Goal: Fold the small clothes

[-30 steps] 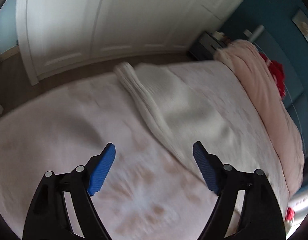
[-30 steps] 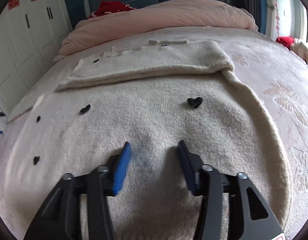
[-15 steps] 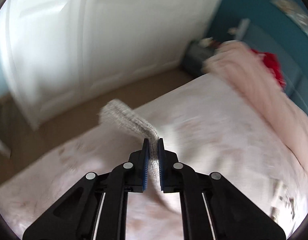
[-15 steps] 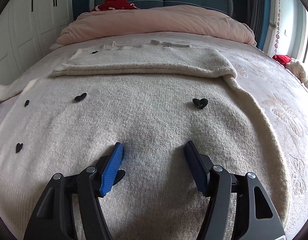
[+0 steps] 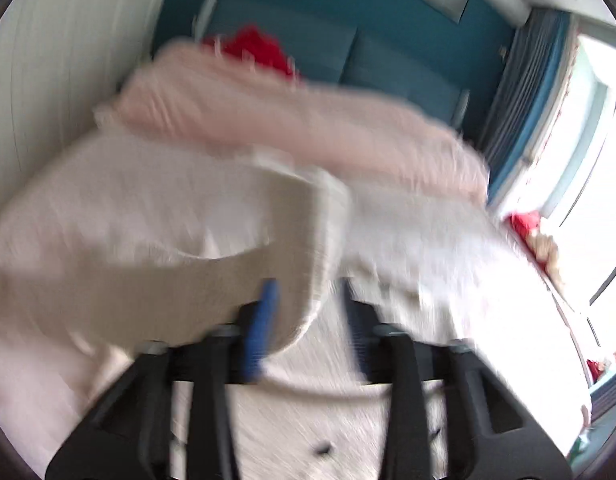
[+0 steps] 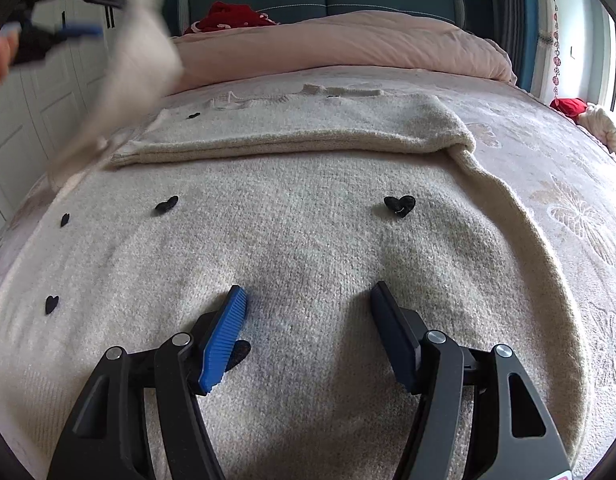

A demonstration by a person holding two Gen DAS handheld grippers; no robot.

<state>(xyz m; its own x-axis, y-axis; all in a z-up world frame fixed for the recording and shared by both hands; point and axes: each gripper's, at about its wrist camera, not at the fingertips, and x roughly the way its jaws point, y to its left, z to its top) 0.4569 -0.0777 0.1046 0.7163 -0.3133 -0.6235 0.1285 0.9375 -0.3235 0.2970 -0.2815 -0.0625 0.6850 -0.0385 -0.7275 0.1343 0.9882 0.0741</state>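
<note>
Open bedspread [image 6: 567,184] right of sweater [image 6: 308,240] — lifted sleeve [image 6: 136,64] barring left.

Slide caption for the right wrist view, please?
Right gripper open over the sweater on the bed; left gripper swings its sleeve in, jaws opening.

daylight from window [image 5: 599,128] at 3 o'clock, blown out | left wrist view smeared by motion blur | right wrist sharp, fisheye-bent edges

Both wrist views bedward, near sweater [image 6: 308,240]
</note>
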